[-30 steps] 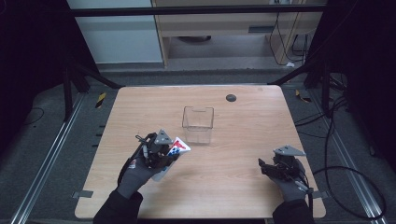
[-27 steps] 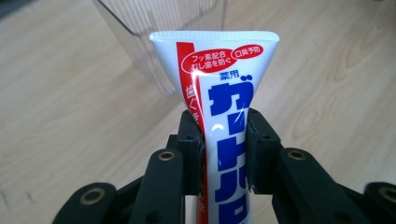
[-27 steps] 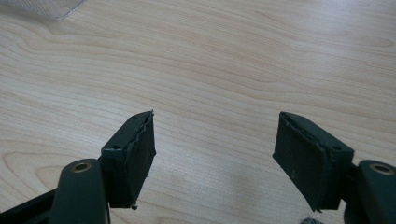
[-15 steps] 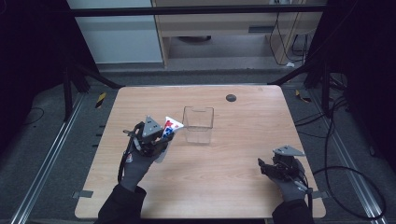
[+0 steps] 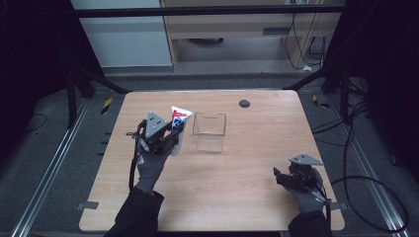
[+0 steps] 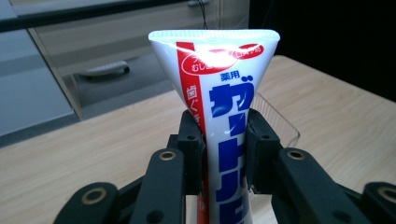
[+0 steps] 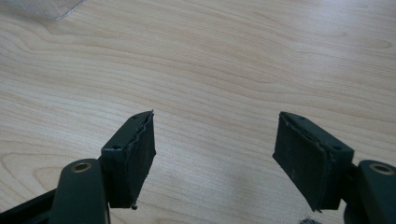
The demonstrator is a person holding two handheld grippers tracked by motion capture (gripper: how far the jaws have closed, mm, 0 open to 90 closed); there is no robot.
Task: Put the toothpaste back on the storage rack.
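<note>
Toothpaste tube (image 5: 179,127) raised upright beside clear box (image 5: 210,131), clamped in left gripper (image 5: 170,139).

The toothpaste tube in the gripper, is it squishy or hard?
Probably squishy: the toothpaste tube narrows where the left gripper pinches it. Its shiny skin glints, so it may be a bit slippery. The flat crimped end stands up without drooping, so it likely keeps its shape.
</note>
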